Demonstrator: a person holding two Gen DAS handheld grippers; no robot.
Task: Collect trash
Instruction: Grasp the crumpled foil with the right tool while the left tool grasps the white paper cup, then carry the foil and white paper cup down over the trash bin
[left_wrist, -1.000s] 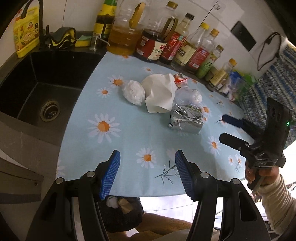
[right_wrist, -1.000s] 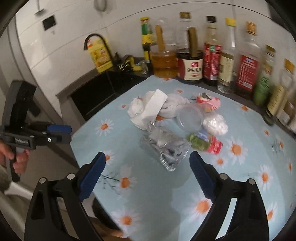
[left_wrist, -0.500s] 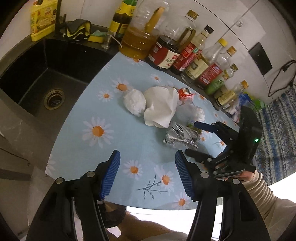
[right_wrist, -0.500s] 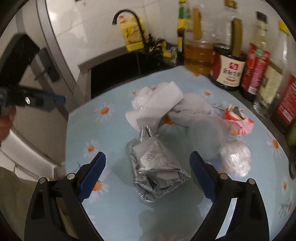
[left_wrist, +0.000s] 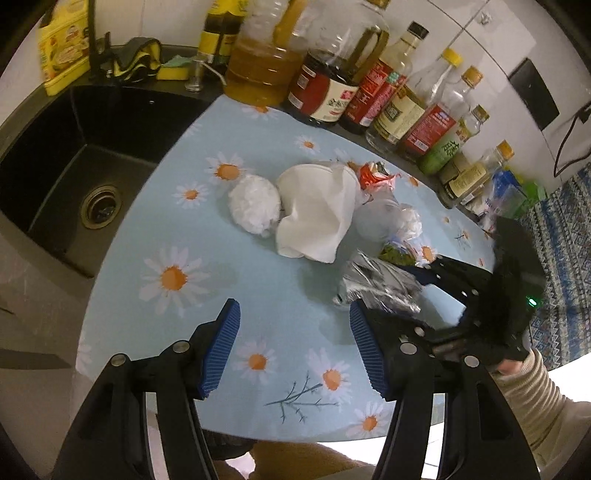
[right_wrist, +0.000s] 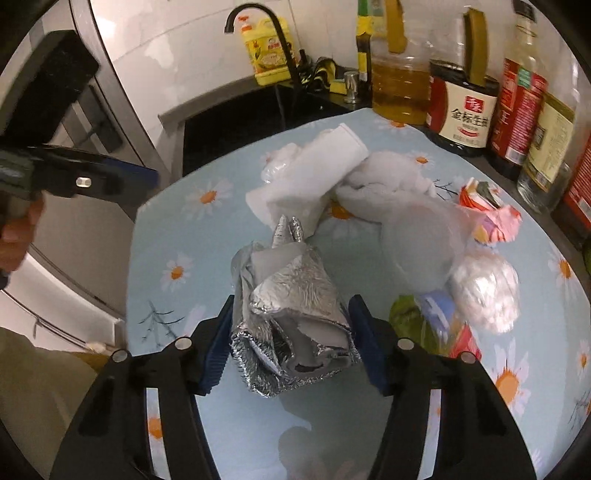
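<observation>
Left wrist view: the left gripper (left_wrist: 293, 345) hangs open and empty at lower centre over the daisy cloth (left_wrist: 192, 236). The foil packet (left_wrist: 376, 286) lies right of centre, just up-right of its right pad, with the right gripper (left_wrist: 421, 291) entering from the right and closing on it.

Right wrist view: the foil packet (right_wrist: 291, 314) sits between both pads of the right gripper (right_wrist: 290, 343), its long axis running away toward the paper towel (right_wrist: 306, 181). The 2 pads already touch its sides.

The bottle tops (right_wrist: 476, 22) were cut off by the frame's upper edge, and the green-and-red wrapper (right_wrist: 436, 325) beside the foil was blurred.
</observation>
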